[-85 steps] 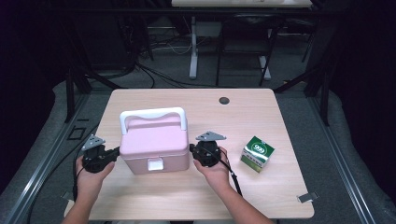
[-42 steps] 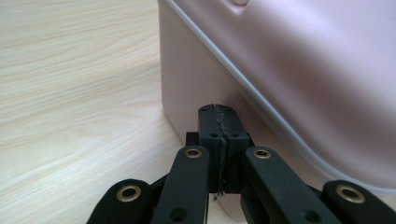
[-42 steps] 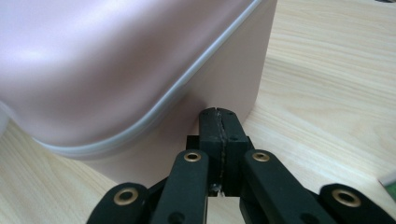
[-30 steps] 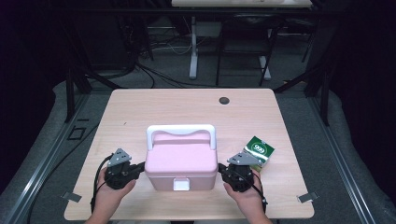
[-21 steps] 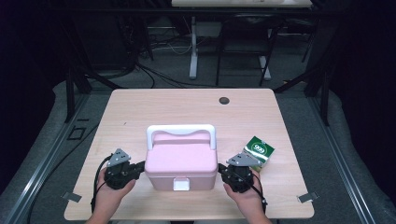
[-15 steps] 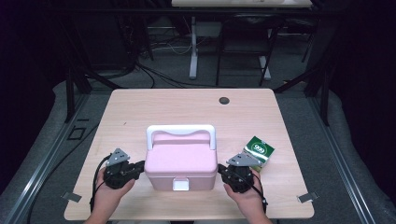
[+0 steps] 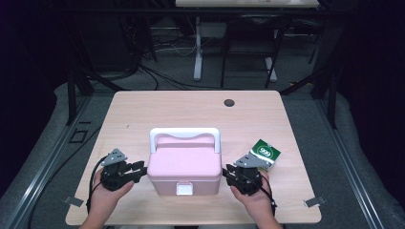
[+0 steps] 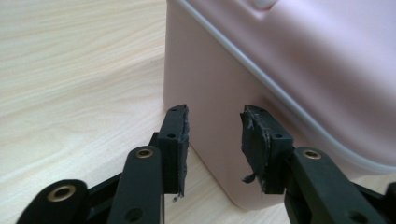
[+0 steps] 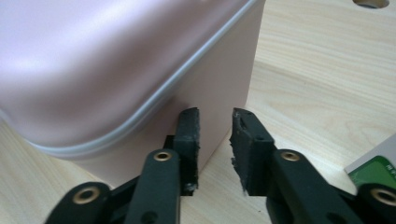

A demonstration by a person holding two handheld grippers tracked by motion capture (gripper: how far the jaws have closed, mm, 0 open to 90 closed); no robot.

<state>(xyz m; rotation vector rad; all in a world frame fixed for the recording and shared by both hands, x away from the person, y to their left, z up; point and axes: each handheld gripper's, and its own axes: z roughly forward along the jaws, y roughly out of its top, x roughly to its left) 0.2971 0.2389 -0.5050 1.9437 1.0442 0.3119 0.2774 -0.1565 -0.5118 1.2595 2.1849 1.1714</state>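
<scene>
pale pink lidded box [image 7: 184, 167] with white handle [image 7: 185, 134].

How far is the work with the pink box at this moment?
Done: the pink box stands upright near the front edge of the table, lid closed, handle up. In hand: the left gripper and the right gripper sit at its two sides, jaws a little apart and holding nothing. Left: probably opening the front latch; the green carton lies untouched beside the right gripper.
</scene>
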